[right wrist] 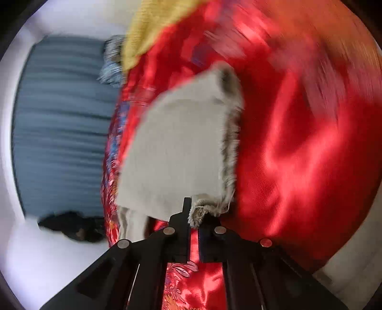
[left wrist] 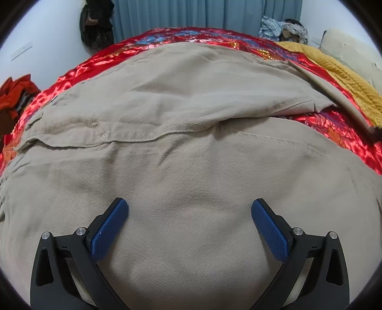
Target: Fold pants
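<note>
Beige pants (left wrist: pixel 191 147) lie spread over a red satin bedspread (left wrist: pixel 100 62); one leg is folded across the other. My left gripper (left wrist: pixel 189 207) is open, blue pads (left wrist: pixel 109 229) wide apart, resting just over the cloth and holding nothing. My right gripper (right wrist: pixel 192 209) is shut on the frayed hem of a pant leg (right wrist: pixel 176 147), lifted above the red bedspread (right wrist: pixel 298 143). The right wrist view is blurred by motion. The right gripper's dark tip (left wrist: pixel 374 134) shows at the right edge of the left wrist view, with a stretched strip of cloth leading to it.
A mustard knitted blanket (left wrist: pixel 339 76) lies on the bed's far right. A blue curtain (left wrist: pixel 203 14) hangs behind. A pile of clothes (left wrist: pixel 284 29) sits at the far right, a dark bag (left wrist: pixel 95 26) hangs on the wall, red clothes (left wrist: pixel 14 93) lie left.
</note>
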The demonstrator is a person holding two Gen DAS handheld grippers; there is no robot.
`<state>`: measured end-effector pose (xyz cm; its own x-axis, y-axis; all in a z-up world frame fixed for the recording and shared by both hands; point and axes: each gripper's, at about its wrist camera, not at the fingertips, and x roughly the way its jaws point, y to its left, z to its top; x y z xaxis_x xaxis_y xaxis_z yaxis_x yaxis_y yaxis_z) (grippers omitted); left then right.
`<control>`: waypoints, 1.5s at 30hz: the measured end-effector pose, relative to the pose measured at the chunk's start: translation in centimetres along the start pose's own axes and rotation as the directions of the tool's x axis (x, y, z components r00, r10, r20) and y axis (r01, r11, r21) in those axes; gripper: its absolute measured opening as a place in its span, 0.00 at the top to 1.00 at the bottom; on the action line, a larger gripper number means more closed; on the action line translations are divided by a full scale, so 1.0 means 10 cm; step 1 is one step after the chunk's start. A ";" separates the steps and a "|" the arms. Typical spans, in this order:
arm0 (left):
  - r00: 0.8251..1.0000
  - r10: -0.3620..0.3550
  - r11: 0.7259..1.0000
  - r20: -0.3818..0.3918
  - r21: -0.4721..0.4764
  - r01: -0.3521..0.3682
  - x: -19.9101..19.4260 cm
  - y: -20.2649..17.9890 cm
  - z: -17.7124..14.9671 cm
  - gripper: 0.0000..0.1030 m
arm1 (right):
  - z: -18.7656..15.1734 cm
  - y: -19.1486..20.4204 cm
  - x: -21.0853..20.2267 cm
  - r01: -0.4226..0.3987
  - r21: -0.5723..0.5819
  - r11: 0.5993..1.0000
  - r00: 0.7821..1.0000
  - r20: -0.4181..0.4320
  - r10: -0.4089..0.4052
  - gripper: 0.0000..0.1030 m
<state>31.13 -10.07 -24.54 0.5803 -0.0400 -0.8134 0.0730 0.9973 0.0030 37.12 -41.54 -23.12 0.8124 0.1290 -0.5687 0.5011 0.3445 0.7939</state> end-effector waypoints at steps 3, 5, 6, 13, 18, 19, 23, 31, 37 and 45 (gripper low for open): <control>0.999 -0.005 1.000 -0.032 -0.003 0.005 -0.01 0.01 0.03 0.00 | 0.07 0.30 -0.43 -0.102 -0.181 0.978 0.995 -0.006 0.103 0.97; 0.996 -0.023 1.000 -0.083 -0.012 0.022 -0.04 0.04 0.09 0.01 | 0.07 0.44 -0.80 -0.160 -0.285 0.945 0.987 -0.029 0.158 0.97; 0.992 -0.046 0.999 -0.116 -0.031 0.043 -0.08 0.08 0.14 0.01 | 0.08 0.48 -1.01 -0.191 -0.327 0.925 0.981 -0.048 0.186 0.97; 0.918 -0.392 0.870 -0.064 -0.350 0.347 -0.33 0.42 0.44 0.01 | -0.10 0.22 -2.40 -0.234 -0.495 0.837 0.972 -0.095 0.215 0.97; 0.866 -0.500 0.778 -0.010 -0.446 0.443 -0.13 0.33 0.86 0.01 | -0.24 0.07 -2.84 -0.236 -0.521 0.820 0.972 -0.119 0.205 0.97; 0.862 -0.506 0.768 -0.005 -0.456 0.448 -0.08 0.31 0.94 0.01 | -0.27 0.08 -2.89 -0.245 -0.524 0.816 0.970 -0.121 0.213 0.97; 0.868 -0.497 0.768 -0.021 -0.477 0.428 0.09 0.29 1.19 0.01 | -0.29 0.09 -3.08 -0.299 -0.515 0.803 0.954 -0.137 0.268 0.97; 0.865 -0.502 0.720 -0.011 -0.559 0.411 0.27 0.57 1.44 0.03 | -0.19 0.28 -3.50 -0.429 -0.526 0.735 0.901 -0.187 0.391 0.97; 0.853 -0.516 0.721 -0.073 -0.575 0.387 0.32 0.60 1.48 0.98 | 0.18 0.06 -3.20 -0.352 -0.517 0.781 0.936 -0.202 0.288 0.97; 0.875 -0.414 0.862 0.253 -0.199 0.466 -1.87 0.59 1.08 0.95 | 0.65 0.44 -3.13 -0.358 -0.645 0.676 0.931 -0.191 0.311 0.97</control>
<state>29.48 -4.06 -2.97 0.6827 -0.4630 -0.5652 0.1717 0.8536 -0.4919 15.86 -50.08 -0.46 0.8548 0.4051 -0.3242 -0.1445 0.7860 0.6011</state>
